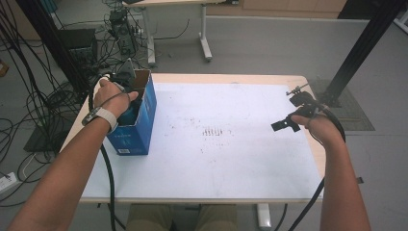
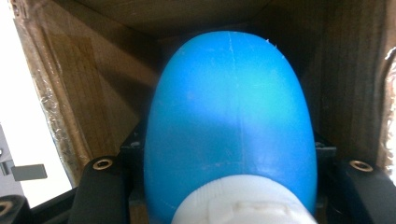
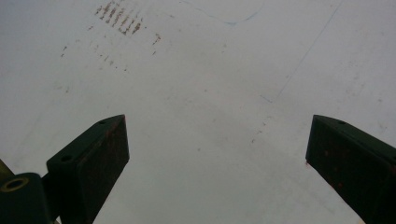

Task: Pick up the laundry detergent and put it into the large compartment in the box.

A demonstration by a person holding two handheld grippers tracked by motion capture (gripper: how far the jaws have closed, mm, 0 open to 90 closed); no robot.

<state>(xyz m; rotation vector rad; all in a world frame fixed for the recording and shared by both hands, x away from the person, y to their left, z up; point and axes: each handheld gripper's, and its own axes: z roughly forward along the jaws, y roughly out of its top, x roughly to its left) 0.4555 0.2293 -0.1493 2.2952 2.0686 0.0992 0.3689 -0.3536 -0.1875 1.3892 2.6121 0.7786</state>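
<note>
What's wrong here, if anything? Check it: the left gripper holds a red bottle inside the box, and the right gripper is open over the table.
The colour is wrong. The bottle is blue with a white cap, as the left gripper view shows. The rest stands: the left gripper holds it inside the box, and the right gripper is open over the table.

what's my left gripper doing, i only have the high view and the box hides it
Observer: The left gripper is inside the box, with a blue egg-shaped thing between its jaws.
Operator: does it have a cap
Observer: Yes, a white cap at its near end.
Operator: right gripper carrying anything
Observer: No, the right gripper is open over the bare white mat.
</note>
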